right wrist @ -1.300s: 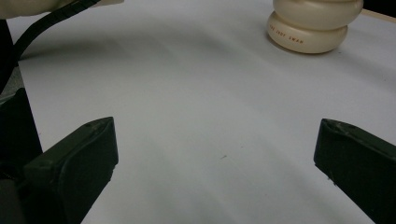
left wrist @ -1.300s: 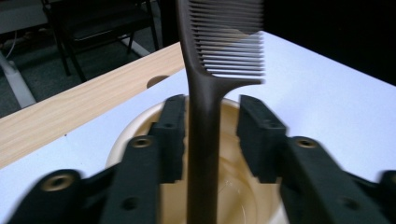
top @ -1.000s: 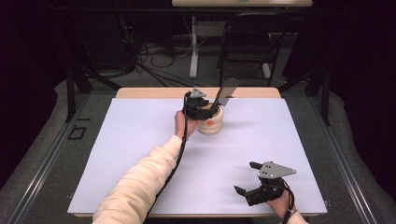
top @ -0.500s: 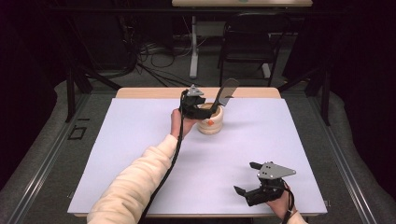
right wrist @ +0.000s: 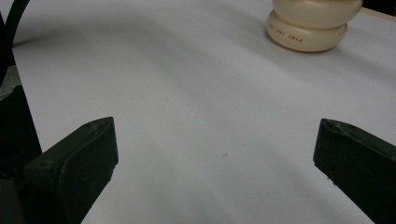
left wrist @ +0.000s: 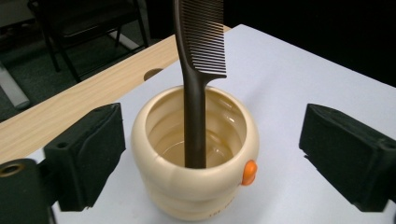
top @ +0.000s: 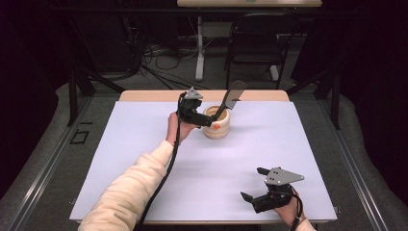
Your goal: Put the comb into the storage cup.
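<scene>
A cream ring-shaped cup (top: 217, 126) with an orange dot stands at the back middle of the white sheet. A dark brown comb (top: 231, 98) leans in it, teeth up. My left gripper (top: 206, 121) hovers just left of the cup and its jaws have just been opening. In the left gripper view the cup (left wrist: 196, 186) and comb (left wrist: 194, 107) sit between the wide-apart pads (left wrist: 88, 154), which touch neither; the left gripper (left wrist: 215, 149) is open. My right gripper (top: 254, 184) rests open near the front right, nothing between its pads (right wrist: 74, 163), and it faces the cup (right wrist: 310, 23).
The white sheet (top: 144, 159) covers the table, with a wooden strip (top: 144, 95) showing along the back edge. A black chair (top: 255, 43) and floor cables (top: 159, 57) lie behind the table. Black frame rails (top: 72, 96) flank both sides.
The left gripper has drawn back leftward from over the cup and its jaws have spread wider, leaving the comb standing in the cup. The right gripper has kept still.
</scene>
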